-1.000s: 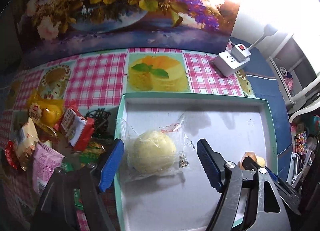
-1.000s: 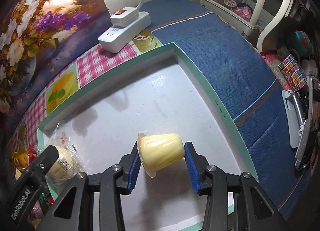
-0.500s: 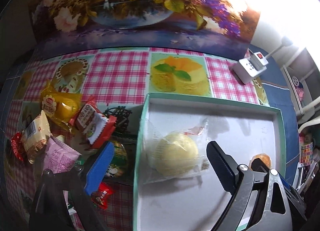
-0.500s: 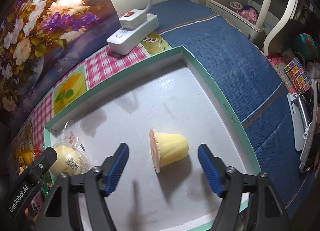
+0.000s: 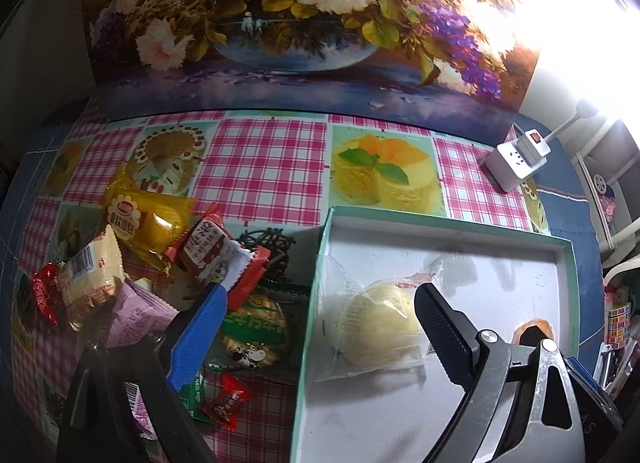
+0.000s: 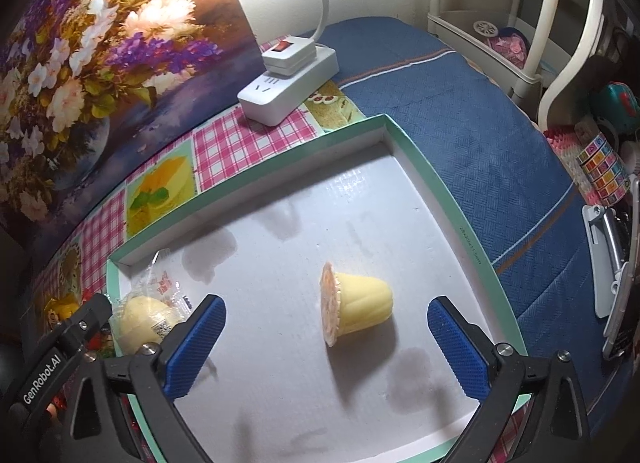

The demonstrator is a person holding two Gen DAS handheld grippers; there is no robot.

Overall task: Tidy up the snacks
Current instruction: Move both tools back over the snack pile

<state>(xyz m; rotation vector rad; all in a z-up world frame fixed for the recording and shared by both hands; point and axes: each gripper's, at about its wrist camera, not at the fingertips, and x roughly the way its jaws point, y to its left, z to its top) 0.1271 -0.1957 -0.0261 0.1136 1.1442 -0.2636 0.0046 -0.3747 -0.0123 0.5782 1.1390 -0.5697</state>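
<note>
Yellow jelly cup lies untouched between the right hand-held gripper's opening jaws.

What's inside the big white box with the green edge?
Two snacks lie in the box: a yellow jelly cup on its side and a round yellow bun in a clear wrapper. The gripper arms hide the box's near edge.

Jelly cup mostly behind claw; wrapper print perhaps illegible

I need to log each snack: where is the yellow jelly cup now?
In the right wrist view the yellow jelly cup lies on its side in the green-rimmed tray, untouched between the opening right gripper, right of the wrapped bun.
</note>
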